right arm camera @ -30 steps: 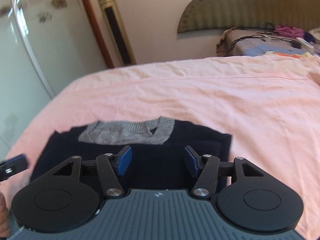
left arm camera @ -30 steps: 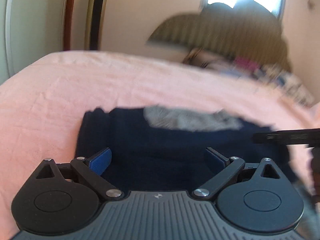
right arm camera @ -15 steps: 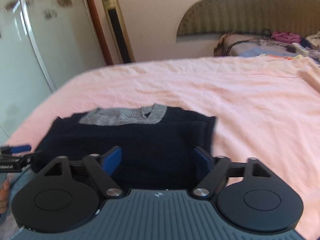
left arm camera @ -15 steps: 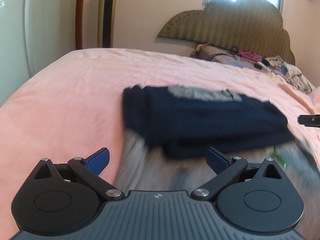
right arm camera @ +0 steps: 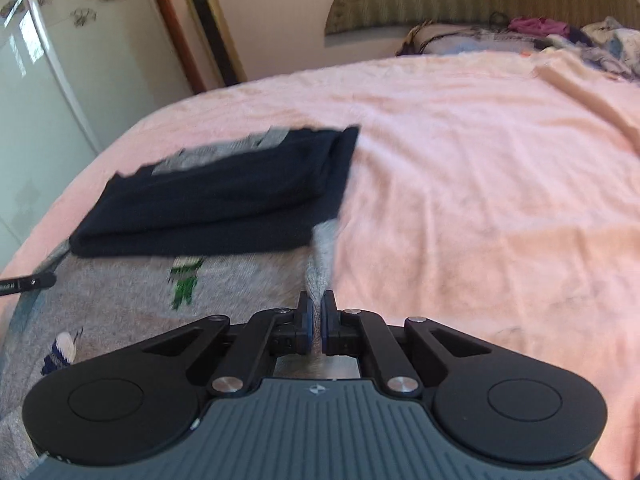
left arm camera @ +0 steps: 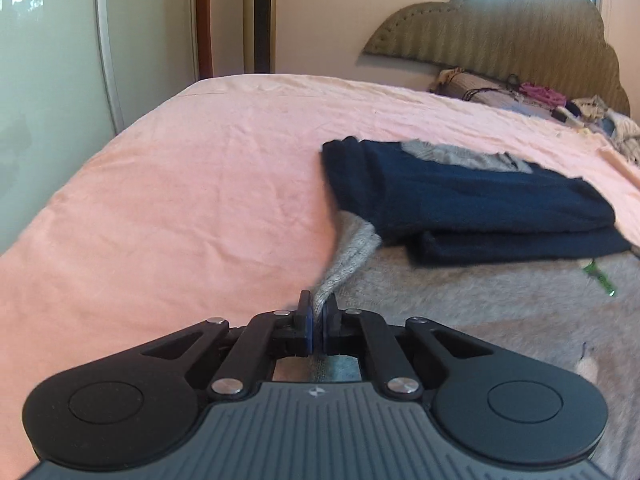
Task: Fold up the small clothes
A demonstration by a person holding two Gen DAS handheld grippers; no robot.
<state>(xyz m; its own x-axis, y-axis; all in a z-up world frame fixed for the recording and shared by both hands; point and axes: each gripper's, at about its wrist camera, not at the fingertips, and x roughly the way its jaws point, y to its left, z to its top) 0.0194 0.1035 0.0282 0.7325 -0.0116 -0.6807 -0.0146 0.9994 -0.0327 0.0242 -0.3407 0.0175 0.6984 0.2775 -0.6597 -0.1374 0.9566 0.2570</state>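
A small grey knit sweater [left arm camera: 460, 300] with a navy upper half [left arm camera: 472, 200] lies on the pink bedspread [left arm camera: 200, 184], its navy part folded over on itself. My left gripper [left arm camera: 316, 312] is shut on the grey hem at its left corner. My right gripper [right arm camera: 316, 312] is shut on the grey hem at the right corner of the same sweater [right arm camera: 240, 276], whose navy fold [right arm camera: 224, 200] lies ahead to the left. A green motif [right arm camera: 185, 280] shows on the grey front. The left gripper's tip [right arm camera: 24, 282] shows at the left edge of the right wrist view.
The pink bedspread [right arm camera: 480, 180] stretches wide to the right. A padded headboard [left arm camera: 500, 36] and a heap of clothes and pillows [left arm camera: 540, 100] sit at the far end. A glass wardrobe door [left arm camera: 48, 80] and a gold tower fan [left arm camera: 262, 16] stand at the left.
Both grippers, open over the navy fold a second ago, have drawn back to the grey hem and shut on its two corners.
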